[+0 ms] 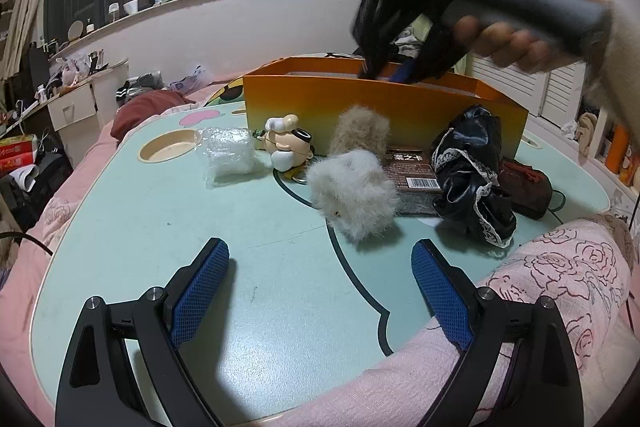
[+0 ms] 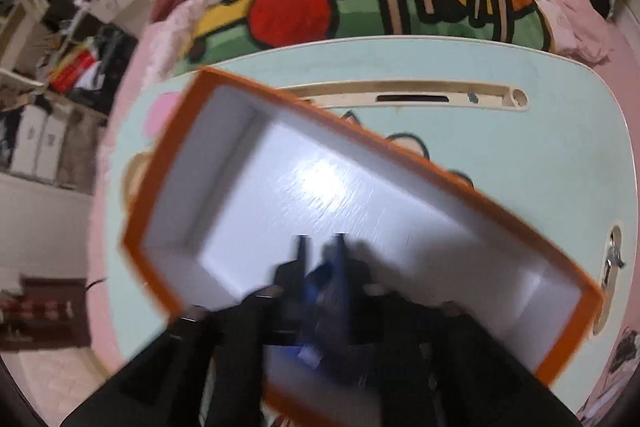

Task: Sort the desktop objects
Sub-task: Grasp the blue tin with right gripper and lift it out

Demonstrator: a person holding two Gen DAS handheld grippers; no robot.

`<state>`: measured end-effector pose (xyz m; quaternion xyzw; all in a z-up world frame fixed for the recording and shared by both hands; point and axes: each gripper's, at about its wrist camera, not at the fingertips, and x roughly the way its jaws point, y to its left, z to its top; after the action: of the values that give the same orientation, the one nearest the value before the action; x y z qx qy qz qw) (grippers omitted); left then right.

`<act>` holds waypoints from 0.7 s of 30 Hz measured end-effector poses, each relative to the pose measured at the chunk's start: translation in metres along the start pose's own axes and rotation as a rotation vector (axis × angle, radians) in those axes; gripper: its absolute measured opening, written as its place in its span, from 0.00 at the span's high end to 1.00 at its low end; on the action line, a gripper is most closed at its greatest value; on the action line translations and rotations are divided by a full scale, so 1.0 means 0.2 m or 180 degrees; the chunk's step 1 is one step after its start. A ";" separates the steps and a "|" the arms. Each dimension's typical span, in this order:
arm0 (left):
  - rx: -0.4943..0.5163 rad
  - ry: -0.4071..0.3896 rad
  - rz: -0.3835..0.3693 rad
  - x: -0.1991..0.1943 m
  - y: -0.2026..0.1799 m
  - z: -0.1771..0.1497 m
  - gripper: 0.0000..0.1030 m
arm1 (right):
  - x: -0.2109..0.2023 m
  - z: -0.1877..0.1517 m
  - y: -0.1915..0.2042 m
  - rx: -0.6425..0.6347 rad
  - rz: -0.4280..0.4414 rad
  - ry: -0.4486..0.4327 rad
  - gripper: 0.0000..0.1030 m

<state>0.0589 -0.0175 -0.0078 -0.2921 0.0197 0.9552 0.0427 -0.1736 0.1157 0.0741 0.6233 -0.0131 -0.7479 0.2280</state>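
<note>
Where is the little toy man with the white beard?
In the left wrist view, the toy man stands on the green table, just in front of the orange box, between the clear plastic packet and the beige fluffy ball.

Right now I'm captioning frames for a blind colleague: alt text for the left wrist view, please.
The open left gripper hovers over a mint table strewn with fluffy pouches, a figurine and black lace fabric. Behind them, a hand dips the right gripper into an orange box.
</note>
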 end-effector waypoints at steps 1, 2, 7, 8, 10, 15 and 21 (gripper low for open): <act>-0.0001 -0.0001 -0.0001 0.00 0.00 0.00 0.10 | -0.05 -0.04 0.01 -0.0064 -0.0011 -0.0025 0.48; -0.0001 -0.0001 -0.0001 0.00 0.00 0.00 0.10 | -0.08 -0.08 0.01 -0.0136 -0.0057 -0.0006 0.48; 0.0000 -0.0001 0.0002 0.00 0.00 0.00 0.10 | -0.04 -0.18 -0.05 -0.0125 -0.0052 0.0432 0.49; 0.0003 -0.0002 0.0003 0.00 0.00 0.00 0.10 | 0.01 -0.18 -0.08 -0.0038 0.0001 0.0537 0.48; 0.0000 0.0001 0.0000 0.00 0.00 0.00 0.10 | 0.10 -0.15 -0.12 0.0147 0.0142 0.0667 0.36; -0.0004 -0.0002 -0.0002 -0.01 -0.01 0.00 0.10 | 0.08 -0.10 -0.09 0.0150 0.0084 0.0295 0.42; -0.0004 -0.0006 -0.0002 -0.01 -0.01 0.00 0.10 | 0.06 -0.08 -0.06 0.0199 0.0096 -0.0034 0.43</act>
<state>0.0616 -0.0156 -0.0064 -0.2912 0.0190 0.9555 0.0429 -0.1637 0.1262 0.0562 0.6258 -0.0471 -0.7470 0.2196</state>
